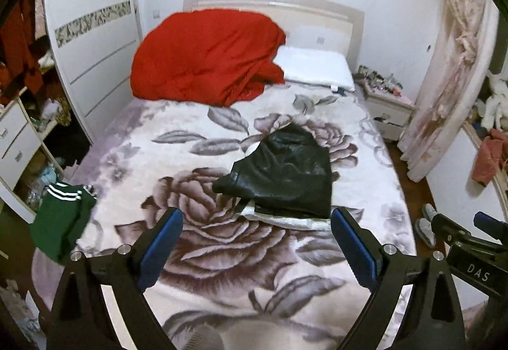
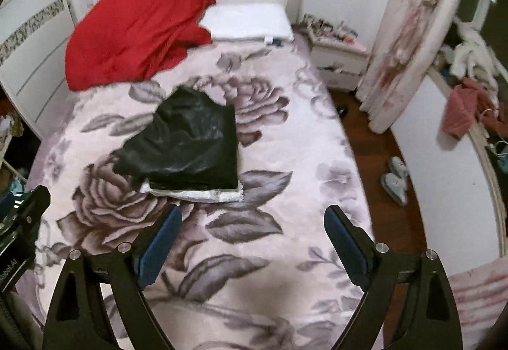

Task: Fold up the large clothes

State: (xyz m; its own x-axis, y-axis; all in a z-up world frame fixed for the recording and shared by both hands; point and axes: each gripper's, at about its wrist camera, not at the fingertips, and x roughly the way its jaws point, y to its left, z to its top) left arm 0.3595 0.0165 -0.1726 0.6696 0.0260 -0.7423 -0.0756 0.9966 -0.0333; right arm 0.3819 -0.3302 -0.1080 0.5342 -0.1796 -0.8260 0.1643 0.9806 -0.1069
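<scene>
A: Where does the left gripper stand?

B: Above the foot of the bed, its jaws spread wide with nothing between the blue pads. Under it lies only the rose-patterned blanket.

A: And the right gripper?

B: The same: jaws wide apart, holding nothing, hanging over the blanket. From the left wrist view its black body shows at about four o'clock, beside the bed's edge.

A: Where is the garment?

B: The black leather-look garment lies folded near the middle of the bed, at twelve o'clock from both grippers and a little beyond their fingertips. It rests on a white folded piece, whose edge sticks out along the near side. In the right wrist view the black garment sits toward eleven o'clock, with the white piece showing beneath it.

A: Anything else on the bed?

B: A red duvet is heaped at the head end, around eleven o'clock, touching a white pillow at one o'clock. A green garment with white stripes hangs over the bed's edge at nine o'clock in the left wrist view.

A: And off the bed?

B: A nightstand at two o'clock, a pale curtain beside it, and a pair of grey slippers on the wooden floor at three o'clock.
</scene>
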